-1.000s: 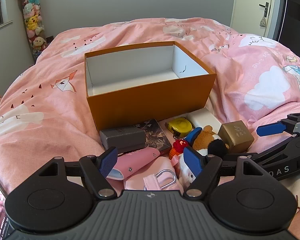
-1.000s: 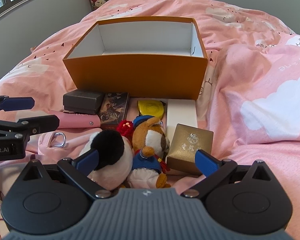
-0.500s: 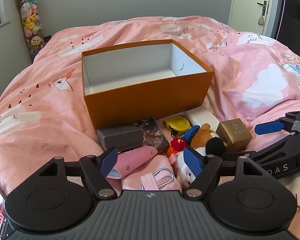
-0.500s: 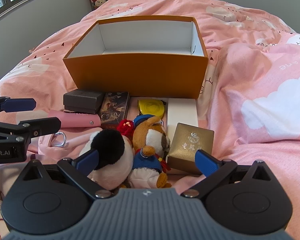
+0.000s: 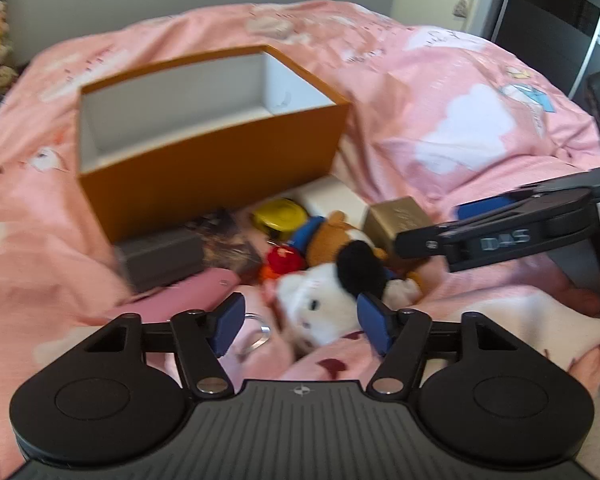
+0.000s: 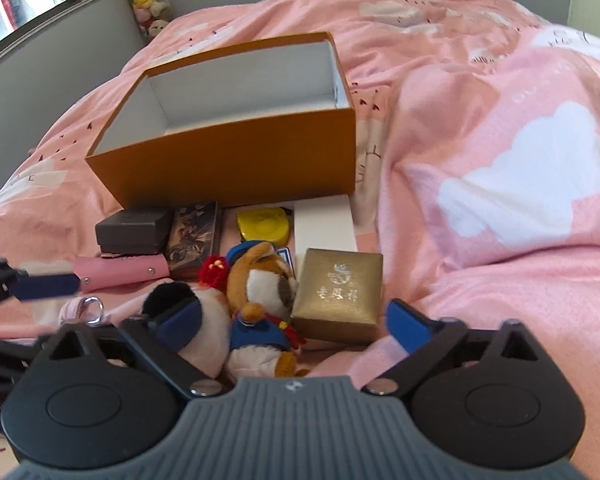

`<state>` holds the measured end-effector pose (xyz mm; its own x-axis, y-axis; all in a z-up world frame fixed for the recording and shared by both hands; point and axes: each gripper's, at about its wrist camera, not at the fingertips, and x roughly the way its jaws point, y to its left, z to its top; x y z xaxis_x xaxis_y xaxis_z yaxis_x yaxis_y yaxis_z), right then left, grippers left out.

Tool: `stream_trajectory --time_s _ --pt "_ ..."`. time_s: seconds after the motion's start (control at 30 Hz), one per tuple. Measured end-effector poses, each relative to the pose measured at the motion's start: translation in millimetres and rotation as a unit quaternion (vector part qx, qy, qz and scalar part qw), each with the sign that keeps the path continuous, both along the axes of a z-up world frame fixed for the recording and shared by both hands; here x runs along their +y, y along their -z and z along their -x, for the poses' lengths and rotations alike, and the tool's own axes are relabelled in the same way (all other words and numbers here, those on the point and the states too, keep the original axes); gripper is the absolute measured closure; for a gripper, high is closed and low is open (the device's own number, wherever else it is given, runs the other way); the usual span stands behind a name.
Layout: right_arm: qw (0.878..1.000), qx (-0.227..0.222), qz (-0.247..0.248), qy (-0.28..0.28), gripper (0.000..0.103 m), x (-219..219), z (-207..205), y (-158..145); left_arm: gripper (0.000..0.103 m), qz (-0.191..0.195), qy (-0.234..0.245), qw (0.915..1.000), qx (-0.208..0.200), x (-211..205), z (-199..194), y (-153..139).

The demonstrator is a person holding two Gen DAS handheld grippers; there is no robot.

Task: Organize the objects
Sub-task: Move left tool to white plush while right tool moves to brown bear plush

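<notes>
Orange box (image 6: pixel 236 168): open-topped, white inside, empty, standing on the pink bedspread (image 6: pixel 500 128) at the far side of the clutter.

Items on the bed just in front of the box, near wall side:
- dark grey case (image 6: pixel 134 230), beside a patterned card box (image 6: pixel 194 240);
- yellow tape measure (image 6: pixel 263 228); white flat box (image 6: pixel 324 224), touching the orange box's near right corner;
- gold box (image 6: pixel 338 296), embossed crest and three characters on the lid, too small to read;
- pink key pouch (image 6: pixel 120 272) with snap studs; metal ring (image 6: pixel 93 308) on pink fabric;
- brown plush in blue cap (image 6: pixel 266 276); white plush with black ear (image 5: pixel 324 300); small red toy (image 6: pixel 213 270).

Writing: "DAS" on the right tool's finger in the left wrist view.

Left tool (image 5: pixel 300 322): jaws apart and just been closing, the white plush between the blue pads, not pressed.
Right tool (image 6: pixel 292 318): jaws apart and just been closing, the two plush toys and the gold box's near edge between the pads, untouched.

Change from earlier frames: both views have swung so the box sits tilted in frame; the right tool reaches further over the gold box in the left view, which is blurred.

Open room: bare bedspread right of the pile and beyond the box.
</notes>
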<state>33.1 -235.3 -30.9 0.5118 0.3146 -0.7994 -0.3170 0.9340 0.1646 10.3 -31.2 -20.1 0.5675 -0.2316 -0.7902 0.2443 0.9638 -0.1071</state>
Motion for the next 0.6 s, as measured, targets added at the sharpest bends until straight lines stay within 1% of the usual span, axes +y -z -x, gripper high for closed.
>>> stream_trajectory --time_s 0.03,0.07,0.1,0.17,0.23,0.3,0.37,0.43,0.47,0.5,0.53,0.6 --pt "1.0 0.006 0.001 -0.002 0.029 0.1 -1.5 2.1 0.029 0.005 0.005 1.0 0.002 -1.9 -1.5 0.9" --pt "1.0 0.014 0.001 -0.006 0.037 0.3 -2.9 4.6 0.029 0.011 0.009 0.9999 0.006 -3.2 -3.7 2.2" --pt "1.0 0.022 0.001 -0.011 0.041 0.8 -5.2 7.2 0.029 0.017 0.013 0.9997 0.012 -4.5 -6.8 4.1" --pt "0.999 0.035 -0.001 -0.018 0.042 1.3 -8.1 11.3 0.029 0.025 0.016 0.9991 0.031 -6.6 -13.6 10.2" --pt "0.999 0.036 -0.001 -0.02 0.043 1.1 -9.5 12.2 0.029 0.024 0.023 0.9985 0.044 -11.9 -18.9 15.3" --pt "0.999 0.037 -0.002 -0.022 0.046 -0.6 -10.9 12.2 0.027 0.018 0.031 0.9979 0.055 -17.6 -24.9 21.6" --pt "0.999 0.045 -0.005 -0.029 0.049 -0.7 -12.9 14.4 0.023 0.013 0.035 0.9973 0.064 -22.0 -30.3 28.4" --pt "0.998 0.055 -0.009 -0.038 0.051 0.5 -15.3 17.2 0.023 0.013 0.039 0.9969 0.067 -23.4 -32.9 31.9" --pt "0.997 0.059 -0.01 -0.043 0.053 1.8 -16.3 18.3 0.024 0.015 0.039 0.9968 0.068 -22.9 -33.4 32.9" --pt "0.997 0.062 -0.011 -0.048 0.054 3.3 -17.3 19.4 0.027 0.02 0.038 0.9967 0.069 -21.5 -33.4 33.0" --pt "0.996 0.065 -0.012 -0.053 0.055 5.0 -17.8 19.9 0.035 0.029 0.039 0.9965 0.068 -19.4 -32.3 32.3" --pt "0.996 0.065 -0.013 -0.067 0.056 8.5 -19.0 18.7 0.039 0.037 0.034 0.9967 0.064 -16.1 -30.3 29.8"
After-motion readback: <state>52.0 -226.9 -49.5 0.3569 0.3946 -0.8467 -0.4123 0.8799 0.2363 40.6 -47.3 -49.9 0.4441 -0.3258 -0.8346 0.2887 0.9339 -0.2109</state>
